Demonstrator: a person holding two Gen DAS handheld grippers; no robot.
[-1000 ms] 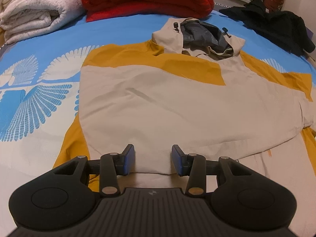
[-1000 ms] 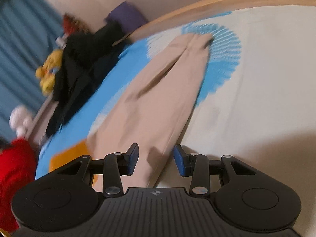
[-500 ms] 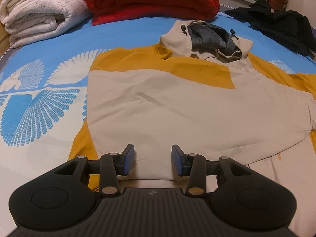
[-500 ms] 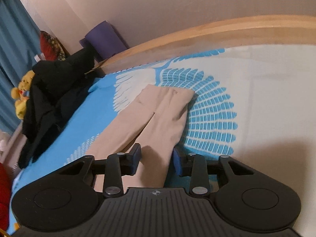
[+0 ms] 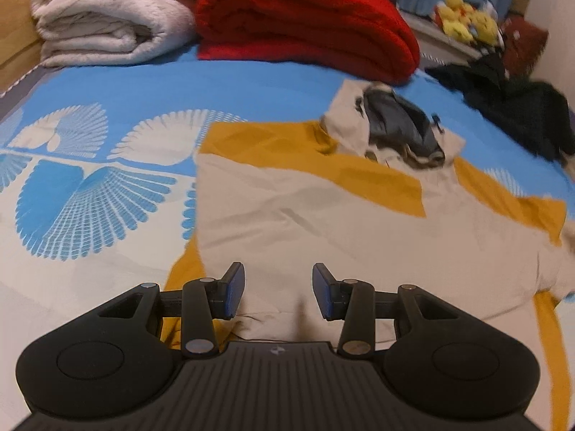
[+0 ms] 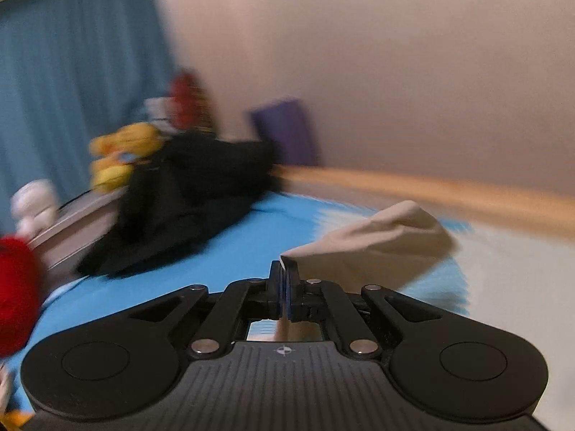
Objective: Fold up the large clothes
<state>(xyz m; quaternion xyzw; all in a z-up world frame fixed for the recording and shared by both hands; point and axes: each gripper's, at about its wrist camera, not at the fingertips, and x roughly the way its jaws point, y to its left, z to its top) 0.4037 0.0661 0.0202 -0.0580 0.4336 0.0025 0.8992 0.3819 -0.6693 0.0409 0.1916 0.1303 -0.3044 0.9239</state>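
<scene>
Careful: your right claw pinches only the sleeve's thin edge, which can slip out mid-swing, while your left claw, wide open and empty, hovers over the hoodie's near hem, pinning nothing.

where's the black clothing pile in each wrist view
Left wrist view: the black clothing pile lies at the far right on the blue bedspread, beyond the hoodie.
Right wrist view: it is left of centre, blurred, beyond the shut right gripper.
Shared landmark: the yellow plush toys just behind the pile.
</scene>
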